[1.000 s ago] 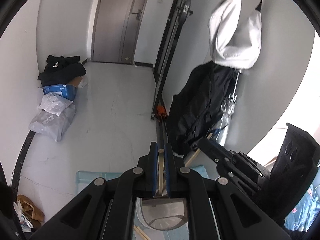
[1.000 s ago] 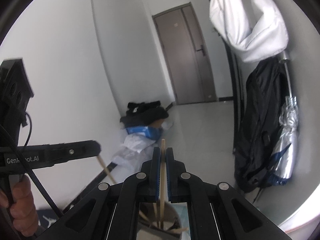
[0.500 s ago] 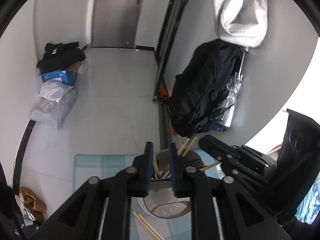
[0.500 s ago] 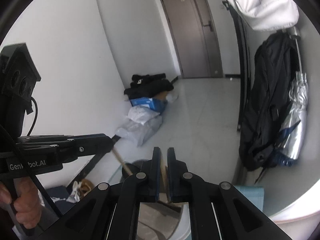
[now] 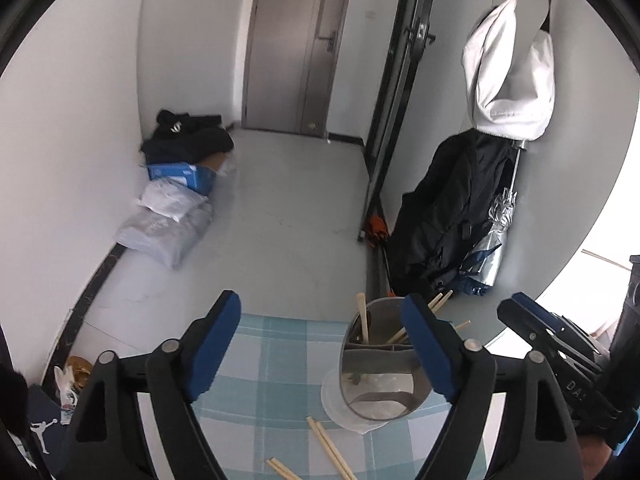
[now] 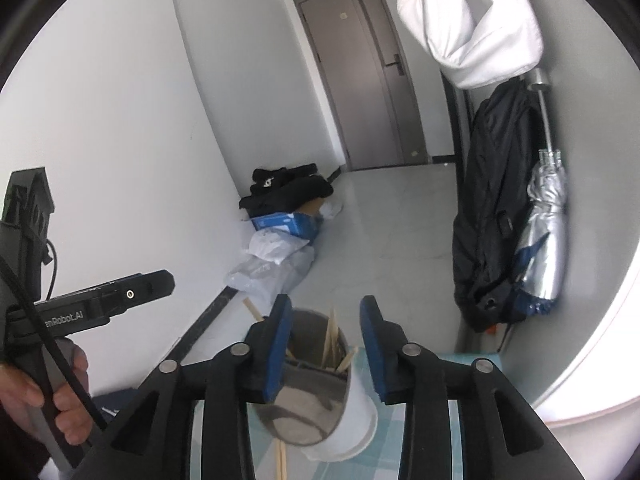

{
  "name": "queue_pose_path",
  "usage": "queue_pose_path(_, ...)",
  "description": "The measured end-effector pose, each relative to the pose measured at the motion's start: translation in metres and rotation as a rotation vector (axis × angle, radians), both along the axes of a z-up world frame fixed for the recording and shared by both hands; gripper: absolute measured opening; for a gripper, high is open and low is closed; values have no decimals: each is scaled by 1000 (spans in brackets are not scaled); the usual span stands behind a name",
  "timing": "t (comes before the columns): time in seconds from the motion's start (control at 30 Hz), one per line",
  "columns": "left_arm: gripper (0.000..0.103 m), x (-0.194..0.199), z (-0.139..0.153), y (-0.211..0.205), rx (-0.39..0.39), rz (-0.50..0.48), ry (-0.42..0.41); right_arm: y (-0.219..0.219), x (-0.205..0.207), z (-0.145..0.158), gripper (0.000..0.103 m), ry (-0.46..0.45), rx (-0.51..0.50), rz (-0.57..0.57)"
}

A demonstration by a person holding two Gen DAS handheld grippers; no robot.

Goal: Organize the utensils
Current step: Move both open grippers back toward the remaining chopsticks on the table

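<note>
- The right finger (image 5: 426,344) of the left gripper hides part of the grey cup (image 5: 376,364).
- The loose chopsticks (image 5: 328,452) between the fingers run off the bottom edge.
- In the right wrist view, the left finger (image 6: 276,346) covers the cup's near side.
- The cup's dividers are too dim to count.

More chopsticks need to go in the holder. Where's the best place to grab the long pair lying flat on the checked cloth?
Probably mid-shaft, coming from above with the claw across the chopsticks: they lie flat and thin on the cloth, so only their sides offer grip.
</note>
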State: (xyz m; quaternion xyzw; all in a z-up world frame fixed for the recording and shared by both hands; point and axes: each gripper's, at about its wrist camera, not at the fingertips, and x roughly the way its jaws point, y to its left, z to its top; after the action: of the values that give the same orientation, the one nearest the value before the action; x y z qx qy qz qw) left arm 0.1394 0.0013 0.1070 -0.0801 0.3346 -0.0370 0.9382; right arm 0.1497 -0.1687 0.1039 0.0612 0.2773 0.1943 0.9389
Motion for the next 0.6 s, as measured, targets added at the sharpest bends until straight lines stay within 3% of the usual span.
queue_pose_path(0.07, 94, -9, 3, 1, 19, 25, -25, 2, -11, 4, 40, -9, -10, -5)
queue_pose_path(0.23, 102, -36, 5, 2, 26, 75, -64, 6, -40, 7, 49, -28, -10, 1)
queue_pose_path(0.43, 102, -65, -5, -3, 50, 89, -79, 9, -74, 0, 59, -21, -5, 11)
queue_pose_path(0.6, 102, -87, -18, -5, 31, 93, -73, 10, -99, -9, 75, -29, -25, -5)
